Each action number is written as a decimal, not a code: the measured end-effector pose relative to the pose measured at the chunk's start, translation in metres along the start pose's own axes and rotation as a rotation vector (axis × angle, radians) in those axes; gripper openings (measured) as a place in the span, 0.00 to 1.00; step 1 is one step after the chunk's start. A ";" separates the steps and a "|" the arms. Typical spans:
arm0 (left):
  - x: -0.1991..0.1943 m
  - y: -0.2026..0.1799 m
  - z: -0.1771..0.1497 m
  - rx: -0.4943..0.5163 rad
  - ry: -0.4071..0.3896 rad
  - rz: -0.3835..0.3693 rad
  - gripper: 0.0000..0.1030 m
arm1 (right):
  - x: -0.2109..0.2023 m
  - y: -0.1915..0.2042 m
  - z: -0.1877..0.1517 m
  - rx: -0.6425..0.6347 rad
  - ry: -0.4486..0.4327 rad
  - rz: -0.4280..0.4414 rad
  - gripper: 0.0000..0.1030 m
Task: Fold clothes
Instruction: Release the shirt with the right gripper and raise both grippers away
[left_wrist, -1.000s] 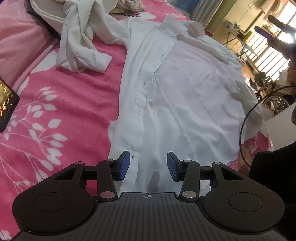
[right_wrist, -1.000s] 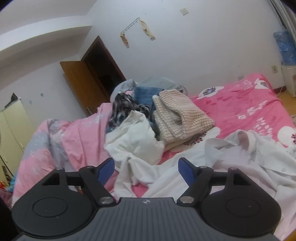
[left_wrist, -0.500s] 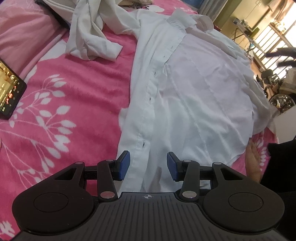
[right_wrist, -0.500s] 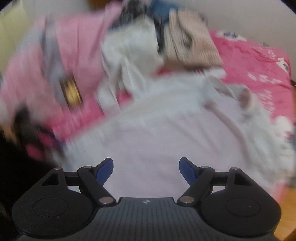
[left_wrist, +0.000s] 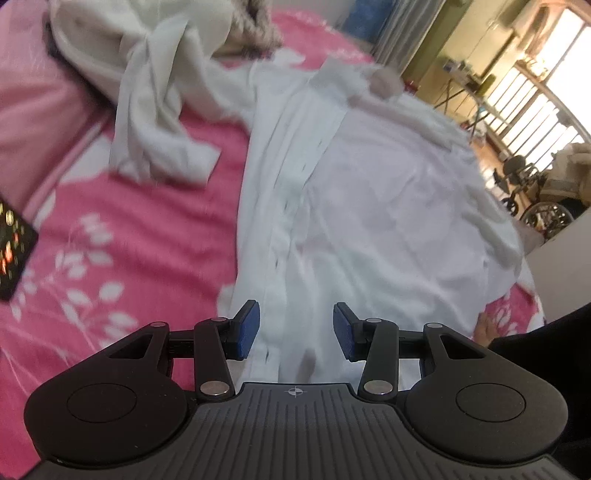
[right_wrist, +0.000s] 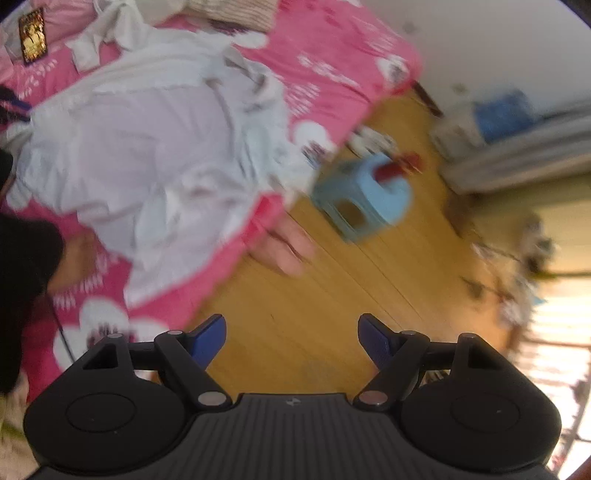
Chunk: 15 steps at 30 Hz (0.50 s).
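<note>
White shirt lies spread face-up across the pink bedspread, collar at twelve o'clock in my left view, hem nearest me, button placket running from about eleven down to six. I read this as the start of the fold: the shirt is laid out but nothing is turned over yet. My left gripper hangs over the hem by the placket, jaws parted, blue pads clear of the cloth, nothing held. My right gripper is released too, jaws wide and empty, pointed at wooden floor past the bed's edge; the shirt sits at ten o'clock in that view, a blue stool at one. A second white garment lies crumpled at ten o'clock, apart from the shirt. Next, I judge, I must bring the right gripper back over the shirt's far side and pinch an edge or sleeve with each.
</note>
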<state>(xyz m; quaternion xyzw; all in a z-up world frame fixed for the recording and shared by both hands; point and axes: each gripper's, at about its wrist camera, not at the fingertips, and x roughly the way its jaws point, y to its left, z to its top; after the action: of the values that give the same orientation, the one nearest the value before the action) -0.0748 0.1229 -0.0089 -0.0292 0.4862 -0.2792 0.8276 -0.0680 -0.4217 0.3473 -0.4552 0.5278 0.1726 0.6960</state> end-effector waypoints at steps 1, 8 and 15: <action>-0.003 -0.002 0.002 0.005 -0.018 -0.006 0.42 | -0.022 0.000 -0.012 0.012 0.010 -0.022 0.79; -0.027 -0.014 0.011 0.030 -0.121 -0.032 0.42 | -0.151 0.003 -0.089 0.178 -0.006 -0.212 0.80; -0.045 -0.020 0.009 0.073 -0.187 -0.037 0.42 | -0.188 0.088 -0.124 0.179 -0.200 -0.020 0.90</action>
<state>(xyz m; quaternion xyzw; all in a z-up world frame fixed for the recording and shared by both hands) -0.0930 0.1259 0.0382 -0.0340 0.3956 -0.3080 0.8646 -0.2755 -0.4316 0.4719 -0.3772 0.4646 0.1623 0.7846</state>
